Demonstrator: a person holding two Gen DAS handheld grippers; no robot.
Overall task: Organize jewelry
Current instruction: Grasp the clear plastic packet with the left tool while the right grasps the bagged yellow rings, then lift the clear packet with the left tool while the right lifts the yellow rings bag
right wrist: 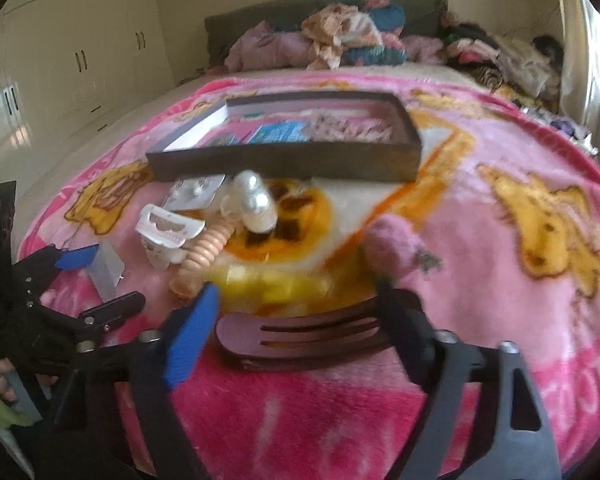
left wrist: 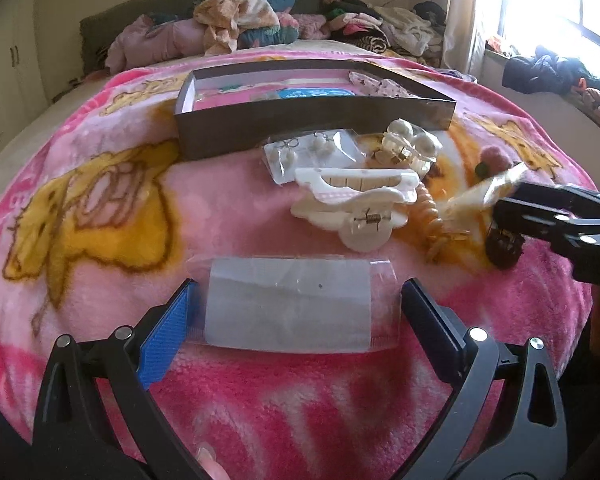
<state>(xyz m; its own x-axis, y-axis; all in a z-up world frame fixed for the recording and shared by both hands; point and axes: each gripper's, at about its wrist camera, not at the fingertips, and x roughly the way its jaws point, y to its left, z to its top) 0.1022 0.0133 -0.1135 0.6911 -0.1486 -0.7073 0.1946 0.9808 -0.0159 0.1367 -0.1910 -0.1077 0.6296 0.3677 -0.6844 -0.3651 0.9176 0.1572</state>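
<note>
bedroom, pink blanket (left wrist: 100,288) on bed. left view: left hand-held gripper (left wrist: 300,312) wide open, straddling clear packet (left wrist: 288,304), not gripping. right view: right hand-held gripper (right wrist: 300,320) open around brown hair clip (right wrist: 300,340). next: close, carry to box (right wrist: 284,156).

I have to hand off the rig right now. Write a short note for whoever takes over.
Left gripper: open, fingers either side of a clear packet on the pink blanket; not gripped.
Right gripper: open around a dark brown hair clip; not closed.
Brown box behind already holds some items.
Still out: white claw clip, pearl clip, earring card, spiral hair tie, pink pompom.
</note>
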